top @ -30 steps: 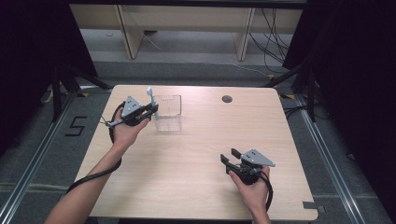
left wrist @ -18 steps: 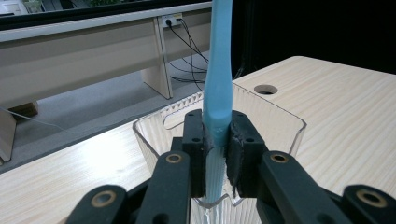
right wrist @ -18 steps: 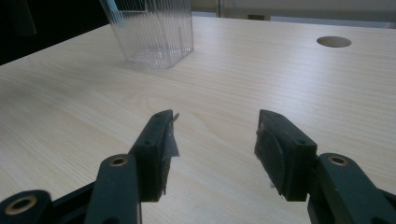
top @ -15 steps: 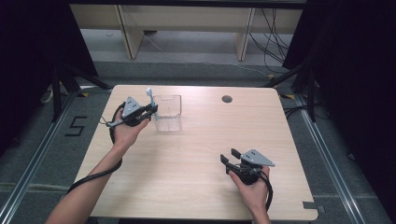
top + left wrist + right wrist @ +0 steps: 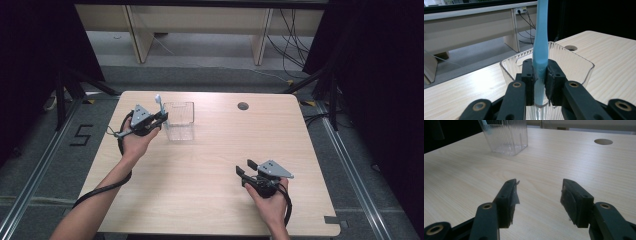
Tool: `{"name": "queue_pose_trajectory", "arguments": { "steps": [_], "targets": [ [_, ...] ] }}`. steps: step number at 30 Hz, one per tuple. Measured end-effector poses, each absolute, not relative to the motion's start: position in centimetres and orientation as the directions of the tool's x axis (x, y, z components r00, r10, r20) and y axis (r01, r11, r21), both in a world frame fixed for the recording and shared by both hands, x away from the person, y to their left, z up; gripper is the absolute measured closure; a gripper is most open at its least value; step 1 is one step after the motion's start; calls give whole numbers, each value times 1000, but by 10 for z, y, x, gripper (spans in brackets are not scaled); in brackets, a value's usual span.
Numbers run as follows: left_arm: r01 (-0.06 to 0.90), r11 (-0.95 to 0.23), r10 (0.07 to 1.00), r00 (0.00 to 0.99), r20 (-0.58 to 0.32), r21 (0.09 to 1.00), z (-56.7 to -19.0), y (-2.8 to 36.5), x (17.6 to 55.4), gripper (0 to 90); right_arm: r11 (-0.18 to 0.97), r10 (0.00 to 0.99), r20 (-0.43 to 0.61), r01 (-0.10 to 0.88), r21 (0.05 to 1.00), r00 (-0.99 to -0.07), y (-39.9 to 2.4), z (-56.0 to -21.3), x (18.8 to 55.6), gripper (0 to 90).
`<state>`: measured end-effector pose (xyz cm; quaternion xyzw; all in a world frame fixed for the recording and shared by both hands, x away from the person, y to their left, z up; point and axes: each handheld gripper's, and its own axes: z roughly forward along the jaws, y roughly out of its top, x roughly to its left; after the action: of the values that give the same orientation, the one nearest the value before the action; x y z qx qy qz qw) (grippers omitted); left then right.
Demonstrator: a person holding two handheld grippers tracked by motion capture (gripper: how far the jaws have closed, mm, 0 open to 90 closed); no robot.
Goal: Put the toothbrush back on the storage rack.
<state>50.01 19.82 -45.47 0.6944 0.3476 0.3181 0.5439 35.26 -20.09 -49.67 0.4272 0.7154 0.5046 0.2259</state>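
Observation:
My left gripper (image 5: 540, 75) is shut on a light blue toothbrush handle (image 5: 541, 42), which stands upright between the pads. It sits right at the near rim of a clear ribbed plastic box (image 5: 574, 62). From above, the left gripper (image 5: 161, 118) is at the left side of that box (image 5: 179, 121), with the toothbrush (image 5: 158, 102) sticking up. My right gripper (image 5: 539, 195) rests low over the bare table, jaws apart with nothing between them. The high view has it (image 5: 243, 174) near the table's front right.
The wooden table (image 5: 210, 165) has a round cable hole (image 5: 243, 106) at the back right. The clear box (image 5: 505, 135) stands far ahead of the right gripper. Beyond the table are a grey floor, bench legs and cables.

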Motion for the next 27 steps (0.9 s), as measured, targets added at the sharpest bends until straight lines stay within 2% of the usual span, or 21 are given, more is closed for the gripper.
{"name": "queue_pose_trajectory", "arguments": {
  "steps": [8,19,22,27],
  "targets": [
    [146,-160,835,547,55,976,-456,198,501,777,114,836,127,396,911,-533,-200,-497,352,470],
    [158,-163,840,540,53,974,-456,198,501,775,134,836,100,379,916,-539,-201,-498,353,468],
    [160,-164,840,541,52,973,-457,198,501,773,106,836,144,413,904,-530,-198,-498,351,467],
    [161,-162,841,539,51,974,-456,198,501,771,119,832,125,394,912,-540,-199,-499,353,467]
  ]
}}
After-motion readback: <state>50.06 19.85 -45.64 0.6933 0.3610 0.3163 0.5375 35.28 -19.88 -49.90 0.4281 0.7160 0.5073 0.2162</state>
